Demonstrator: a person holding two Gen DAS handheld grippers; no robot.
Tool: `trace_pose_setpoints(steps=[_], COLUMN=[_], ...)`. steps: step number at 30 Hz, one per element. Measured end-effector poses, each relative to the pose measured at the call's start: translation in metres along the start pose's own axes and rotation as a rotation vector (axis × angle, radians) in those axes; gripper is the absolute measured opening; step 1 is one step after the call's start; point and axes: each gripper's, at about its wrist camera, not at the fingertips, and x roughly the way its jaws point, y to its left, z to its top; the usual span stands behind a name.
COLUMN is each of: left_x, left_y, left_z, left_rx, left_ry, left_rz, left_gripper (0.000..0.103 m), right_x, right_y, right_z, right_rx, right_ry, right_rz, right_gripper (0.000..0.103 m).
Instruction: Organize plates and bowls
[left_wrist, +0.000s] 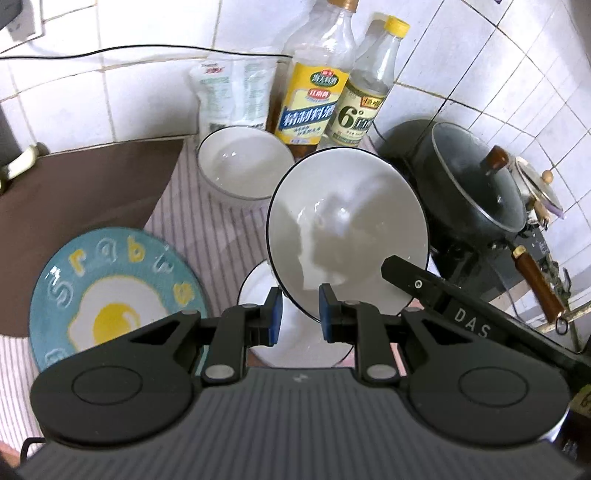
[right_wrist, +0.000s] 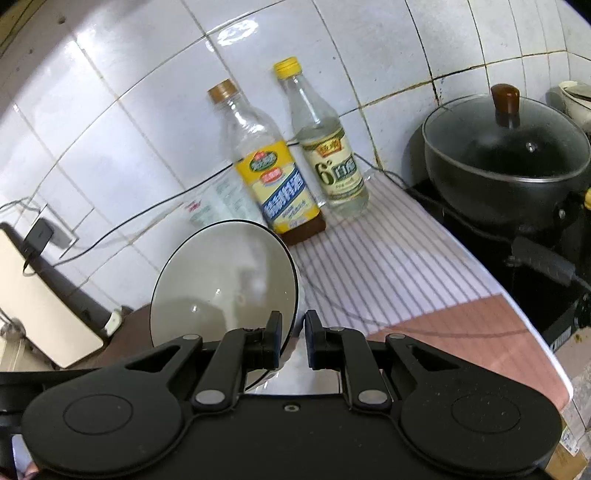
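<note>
My right gripper (right_wrist: 292, 341) has its fingers (right_wrist: 274, 339) nearly closed on the rim of a black-rimmed white bowl (right_wrist: 221, 291), held tilted with its mouth toward me. My left gripper (left_wrist: 298, 317) holds nothing, its blue-padded fingers (left_wrist: 274, 319) parted a little, with that tilted bowl (left_wrist: 347, 229) just ahead of them. Beneath it another white bowl (left_wrist: 295, 339) rests on the striped surface (left_wrist: 207, 236). Left of my left fingers lies the fried-egg plate (left_wrist: 110, 295); farther ahead stands a third bowl (left_wrist: 243, 166)

A white bowl (left_wrist: 347, 229) has a black rim; the plate (left_wrist: 114, 291) is teal with a yellow-yolked egg; the cloth (right_wrist: 388, 251) is white, purple-striped.
</note>
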Motion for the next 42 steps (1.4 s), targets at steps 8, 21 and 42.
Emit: trace_pose_setpoints(steps=[8,21,42], left_x=[-0.004,0.024,0.05], left_y=[0.008,0.02,0.026], left_z=[-0.032,-0.042,-0.037], left_rx=[0.008,-0.014,-0.06], left_ry=[0.023,0.094,0.148], left_rz=[0.011,0.001,-0.006], left_gripper=[0.019,0.019,0.019], right_x=[-0.005,0.016,0.035], right_y=[-0.007,-0.005,0.014], right_z=[-0.03,-0.044,-0.054], right_rx=[0.037,-0.053,-0.443], right_ry=[0.033,0.074,0.043], right_rz=[0.021,-0.036,-0.147], right_gripper=[0.016,0.017,0.026])
